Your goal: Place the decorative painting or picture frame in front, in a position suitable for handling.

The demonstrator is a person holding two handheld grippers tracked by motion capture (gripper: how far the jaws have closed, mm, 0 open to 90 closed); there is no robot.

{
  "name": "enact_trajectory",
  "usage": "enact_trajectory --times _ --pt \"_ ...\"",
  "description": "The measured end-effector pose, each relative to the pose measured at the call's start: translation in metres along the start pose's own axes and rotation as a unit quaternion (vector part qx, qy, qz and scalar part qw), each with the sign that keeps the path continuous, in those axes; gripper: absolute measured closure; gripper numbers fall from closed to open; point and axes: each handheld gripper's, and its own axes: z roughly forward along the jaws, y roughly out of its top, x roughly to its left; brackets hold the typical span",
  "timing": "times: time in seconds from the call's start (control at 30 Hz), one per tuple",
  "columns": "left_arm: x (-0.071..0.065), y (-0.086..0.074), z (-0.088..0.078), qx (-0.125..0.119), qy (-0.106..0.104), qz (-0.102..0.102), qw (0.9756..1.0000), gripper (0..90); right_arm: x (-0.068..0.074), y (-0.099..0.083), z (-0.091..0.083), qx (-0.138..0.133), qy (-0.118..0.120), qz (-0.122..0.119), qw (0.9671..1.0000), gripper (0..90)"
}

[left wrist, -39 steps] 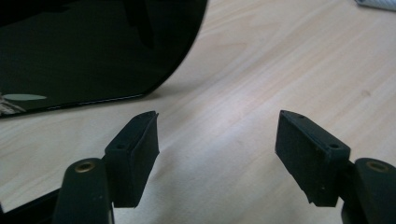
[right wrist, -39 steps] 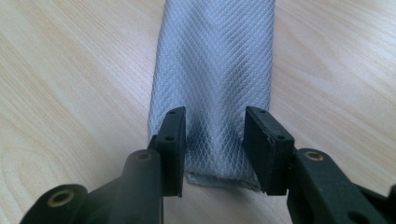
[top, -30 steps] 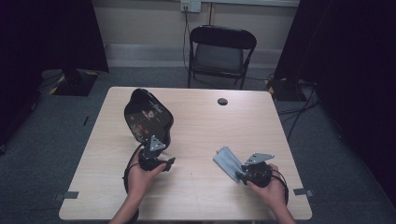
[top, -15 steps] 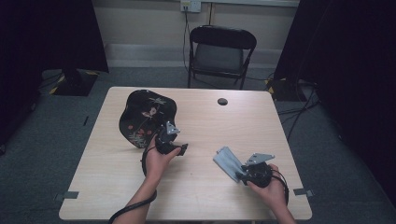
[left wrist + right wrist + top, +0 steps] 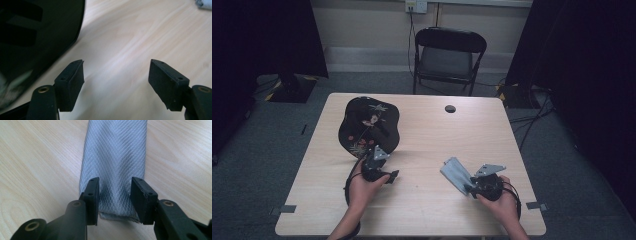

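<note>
Right now your left gripper (image 5: 377, 161) sits left of centre in the high view with its jaws apart and nothing between them; in the left gripper view only bare wood lies between the two pads (image 5: 71, 82), and the dark edge of the black floral hat (image 5: 37, 35) fills the upper left of that frame. In the high view the hat (image 5: 368, 125) lies on the table (image 5: 432, 135) just above that gripper, close to it, though I can't tell whether it touches.

Your right gripper (image 5: 473, 186), at the lower right of the high view, has its jaws partly closed on either side of the near end of the grey pouch (image 5: 115, 162). In the right gripper view the pads flank the fabric, which puckers between them, so I judge it pinched rather than merely straddled. The pouch (image 5: 455, 172) points up and left from that gripper.

As for progress, I'd judge the hat set down and let go, with the pouch in hand and whatever comes next for it not yet begun.

Counting: two grippers, one hat, one pouch, one small dark disc (image 5: 450, 108) near the table's far edge, and one folding chair (image 5: 447, 57) beyond it.
</note>
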Motion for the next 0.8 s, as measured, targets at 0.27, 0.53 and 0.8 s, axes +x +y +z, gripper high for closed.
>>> enact_trajectory --times 0.27,0.53,0.8 --pt "0.029 -0.024 -0.030 -0.010 0.031 -0.041 0.9986 28.1 0.001 0.001 0.000 0.002 -0.003 -0.001 1.0000 59.3" --pt "0.058 -0.031 -0.047 -0.016 0.061 -0.077 0.9951 28.0 0.001 0.001 0.000 0.001 -0.003 0.000 1.0000 59.3" --pt "0.079 -0.034 -0.050 -0.020 0.078 -0.098 0.9919 27.2 0.001 0.001 0.000 0.003 -0.003 0.000 1.0000 59.2"
